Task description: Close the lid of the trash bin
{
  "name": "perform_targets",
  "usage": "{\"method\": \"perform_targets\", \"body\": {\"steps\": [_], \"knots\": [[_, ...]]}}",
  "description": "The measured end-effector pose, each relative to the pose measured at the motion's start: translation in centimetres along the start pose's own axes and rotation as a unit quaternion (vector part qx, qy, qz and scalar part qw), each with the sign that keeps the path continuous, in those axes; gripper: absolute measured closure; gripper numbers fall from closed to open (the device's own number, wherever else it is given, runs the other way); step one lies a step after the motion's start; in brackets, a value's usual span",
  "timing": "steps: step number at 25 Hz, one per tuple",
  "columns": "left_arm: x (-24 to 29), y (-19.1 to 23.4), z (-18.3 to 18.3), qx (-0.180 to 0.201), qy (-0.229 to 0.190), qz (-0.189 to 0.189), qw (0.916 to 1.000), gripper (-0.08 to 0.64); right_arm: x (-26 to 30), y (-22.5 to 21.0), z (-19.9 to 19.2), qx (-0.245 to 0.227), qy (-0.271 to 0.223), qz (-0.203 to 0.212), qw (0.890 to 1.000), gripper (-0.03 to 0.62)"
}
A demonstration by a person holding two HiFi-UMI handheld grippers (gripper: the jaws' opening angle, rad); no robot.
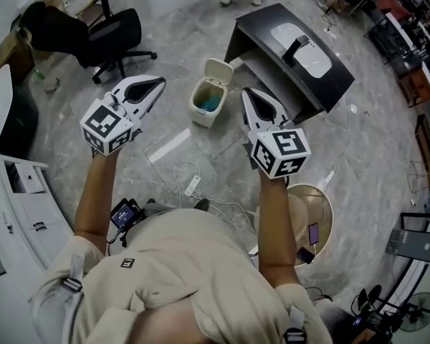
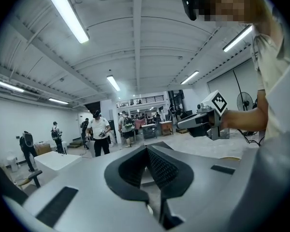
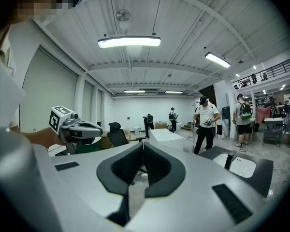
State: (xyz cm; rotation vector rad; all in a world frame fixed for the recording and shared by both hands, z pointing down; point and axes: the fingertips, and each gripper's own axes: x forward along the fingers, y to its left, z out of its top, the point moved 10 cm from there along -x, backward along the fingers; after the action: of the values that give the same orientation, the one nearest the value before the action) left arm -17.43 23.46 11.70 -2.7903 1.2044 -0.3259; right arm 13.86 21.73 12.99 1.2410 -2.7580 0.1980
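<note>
Both the left claw [image 1: 155, 85] and the right claw [image 1: 249, 94] have their jaws together and hold nothing, well apart from the small cream plastic trash bin [image 1: 205, 103] on the grey floor [image 1: 179, 34]. Its hinged lid [image 1: 218, 69] stands open, so the closing step is not yet started.

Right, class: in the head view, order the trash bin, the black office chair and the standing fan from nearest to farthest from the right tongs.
1. The trash bin, on the floor just left of the right tongs, lid up.
2. The black office chair, far off at upper left.
3. The standing fan, in the bottom right corner, farthest.
</note>
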Motion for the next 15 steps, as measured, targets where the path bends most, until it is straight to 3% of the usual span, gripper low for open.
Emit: {"method": "perform_targets", "body": {"steps": [8,15], "knots": [[3.4,-0.6,0.4,0.005,0.003,-0.016,0.9999,0.545,-0.7,-2.7,-0.7,0.008,0.003,-0.011,1.000,0.568],[8.0,1.3,0.0,0.006,-0.006,-0.072,0.9974,0.545,-0.8,-4.2,-1.3,0.017,0.014,-0.062,0.998,0.568]]}}
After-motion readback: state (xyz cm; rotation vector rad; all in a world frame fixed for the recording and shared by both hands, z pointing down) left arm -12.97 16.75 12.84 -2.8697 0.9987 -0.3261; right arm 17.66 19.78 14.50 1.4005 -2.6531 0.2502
